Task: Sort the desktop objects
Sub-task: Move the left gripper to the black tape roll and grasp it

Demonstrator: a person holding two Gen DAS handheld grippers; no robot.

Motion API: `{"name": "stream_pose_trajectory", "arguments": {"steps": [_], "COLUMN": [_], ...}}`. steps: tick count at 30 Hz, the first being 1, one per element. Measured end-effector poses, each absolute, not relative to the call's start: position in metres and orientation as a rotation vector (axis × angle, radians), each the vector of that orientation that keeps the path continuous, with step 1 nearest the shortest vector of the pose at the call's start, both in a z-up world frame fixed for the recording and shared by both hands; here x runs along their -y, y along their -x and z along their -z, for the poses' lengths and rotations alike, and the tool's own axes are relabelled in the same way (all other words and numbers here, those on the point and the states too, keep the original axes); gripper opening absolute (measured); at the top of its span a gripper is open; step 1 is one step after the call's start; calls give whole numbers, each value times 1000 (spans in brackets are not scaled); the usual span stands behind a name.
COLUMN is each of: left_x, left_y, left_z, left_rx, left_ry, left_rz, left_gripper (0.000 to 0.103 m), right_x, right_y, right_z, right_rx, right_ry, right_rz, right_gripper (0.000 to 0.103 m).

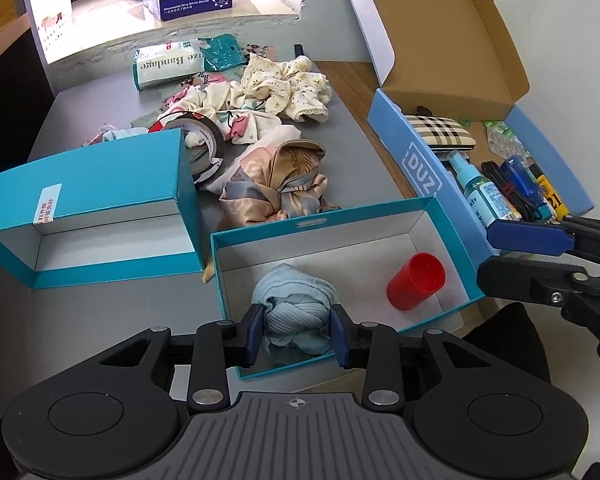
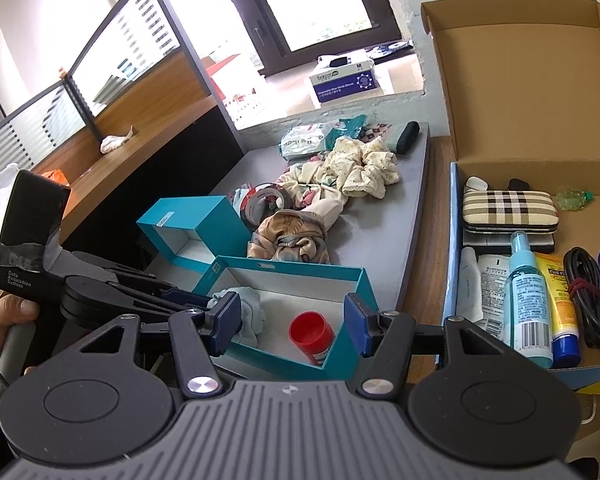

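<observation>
My left gripper (image 1: 296, 332) is shut on a light blue cloth (image 1: 294, 312) and holds it over the near end of an open teal box (image 1: 320, 222). A red cup (image 1: 416, 280) lies on its side in that box. The cloth (image 2: 252, 312), the cup (image 2: 311, 334) and the box (image 2: 292, 268) also show in the right wrist view. My right gripper (image 2: 293, 326) is open and empty, just in front of the box's near right corner. It shows at the right edge of the left wrist view (image 1: 512, 254).
A teal lid (image 1: 92, 200) lies left of the box. Tape roll (image 1: 198, 142), satin scarf (image 1: 276, 184), floral cloths (image 1: 284, 88) and a bandage pack (image 1: 168, 66) lie behind. A blue cardboard box (image 2: 456, 240) at right holds a plaid case (image 2: 508, 208), bottles and cables.
</observation>
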State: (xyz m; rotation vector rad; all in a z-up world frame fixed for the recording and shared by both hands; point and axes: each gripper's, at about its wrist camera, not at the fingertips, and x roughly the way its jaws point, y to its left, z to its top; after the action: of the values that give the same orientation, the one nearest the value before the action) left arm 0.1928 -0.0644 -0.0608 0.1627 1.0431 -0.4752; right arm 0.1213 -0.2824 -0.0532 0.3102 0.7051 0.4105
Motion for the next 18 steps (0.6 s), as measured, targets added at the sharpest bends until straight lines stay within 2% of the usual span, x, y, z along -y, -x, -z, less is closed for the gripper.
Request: {"name": "stream_pose_trajectory", "arguments": {"steps": [4,8,12,14,16,18], "left_x": [65,66,66,67,67,67], "left_y": [-191,-188,-185,-183,-181,-179], "left_z": [60,54,49,46,43,40], "left_rx": [-1037,-1005,-974,-959,-943,-924], "left_ry": [-168,-171,-174,-176,-178,-180], "left_rz": [479,486,491,494,497,499], "left_gripper": [47,59,65,70,76,81], "right_x": [281,280,281,281,281,281], "right_y": [-123,-124,-120,-118,-116,-114], "right_z": [56,57,55,54,53,52], "right_rx": [-715,-723,-730,-733,-737,-738], "right_ry": [-301,-294,-279,-272,-265,-259], "right_rz": [-413,-416,-419,-420,-422,-422], "right_gripper": [64,64,64,68,78,80]}}
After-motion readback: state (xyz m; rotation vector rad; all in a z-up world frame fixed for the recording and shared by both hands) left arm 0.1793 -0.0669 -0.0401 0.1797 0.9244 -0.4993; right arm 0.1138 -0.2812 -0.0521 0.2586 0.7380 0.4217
